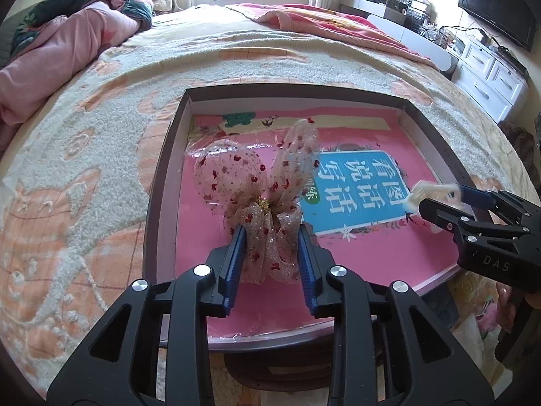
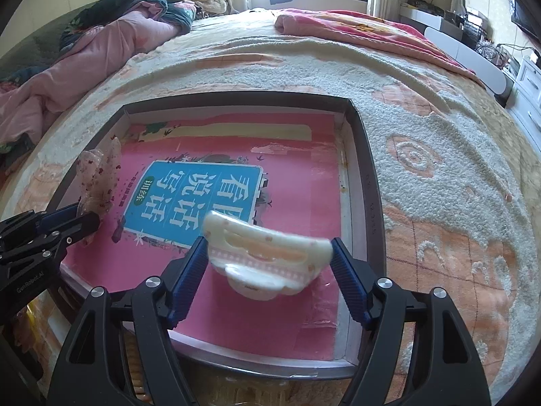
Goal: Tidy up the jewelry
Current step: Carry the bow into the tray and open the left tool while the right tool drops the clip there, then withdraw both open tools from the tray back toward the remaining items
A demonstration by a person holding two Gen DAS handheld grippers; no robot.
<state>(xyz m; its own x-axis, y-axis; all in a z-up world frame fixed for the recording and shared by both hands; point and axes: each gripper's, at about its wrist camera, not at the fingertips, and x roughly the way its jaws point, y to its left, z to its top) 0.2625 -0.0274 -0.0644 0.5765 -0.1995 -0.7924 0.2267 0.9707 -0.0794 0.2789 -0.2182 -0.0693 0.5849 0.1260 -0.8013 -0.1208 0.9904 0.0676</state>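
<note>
My left gripper (image 1: 270,233) is shut on a sheer beige hair bow with red flecks (image 1: 270,186) and holds it over the left part of a shallow grey box (image 1: 162,182). A pink book with a blue title panel (image 1: 358,189) lies inside the box. My right gripper (image 2: 268,247) is shut on a cream and peach hair clip (image 2: 267,253), held over the near right part of the box (image 2: 368,182). The right gripper also shows in the left wrist view (image 1: 436,199), and the left gripper and bow show in the right wrist view (image 2: 98,172).
The box sits on a bed covered by a cream and orange fleece blanket (image 1: 84,155). Pink and dark quilts (image 1: 57,47) are bunched at the far left. A white drawer unit (image 1: 490,77) and a TV (image 1: 497,6) stand on the right.
</note>
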